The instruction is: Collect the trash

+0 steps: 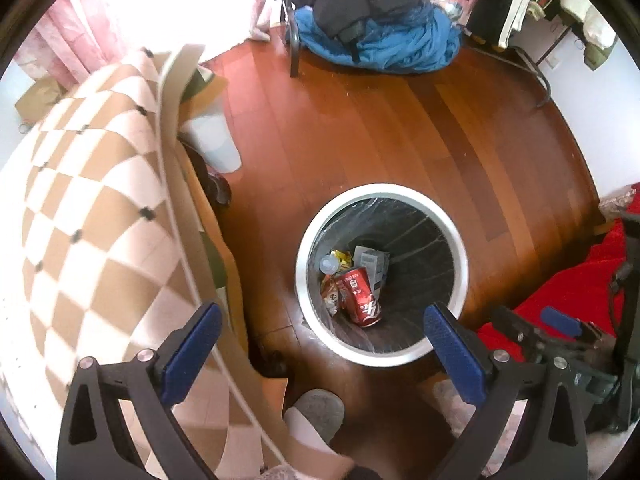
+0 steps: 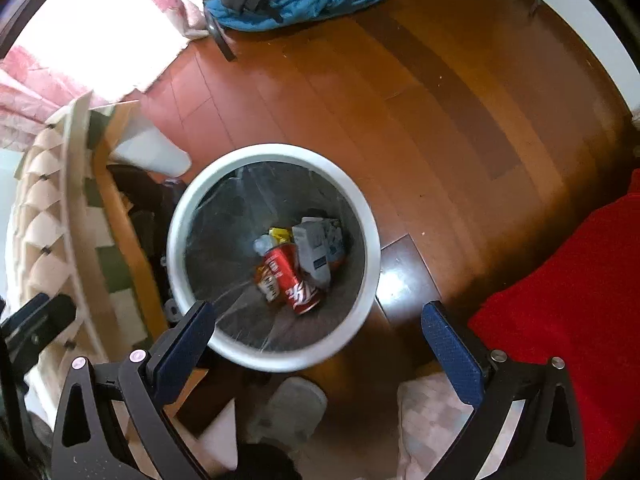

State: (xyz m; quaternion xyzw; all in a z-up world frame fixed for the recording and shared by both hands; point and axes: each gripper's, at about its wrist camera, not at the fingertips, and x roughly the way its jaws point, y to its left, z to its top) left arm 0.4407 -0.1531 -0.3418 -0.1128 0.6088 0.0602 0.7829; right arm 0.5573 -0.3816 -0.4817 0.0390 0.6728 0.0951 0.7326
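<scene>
Hovering hand-held grippers, jaws apart

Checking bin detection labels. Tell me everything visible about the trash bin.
The trash bin is round, with a thick white rim and a dark inside lined by a clear, wrinkled plastic bag. It stands upright and open on the wooden floor, beside the checkered furniture. At its bottom lie a red soda can on its side, snack wrappers, a clear bottle and a pale carton. Both grippers hover above, jaws open and empty, touching nothing.

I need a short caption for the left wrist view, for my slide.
Open left gripper above the white bin holding a red can and wrappers.
</scene>
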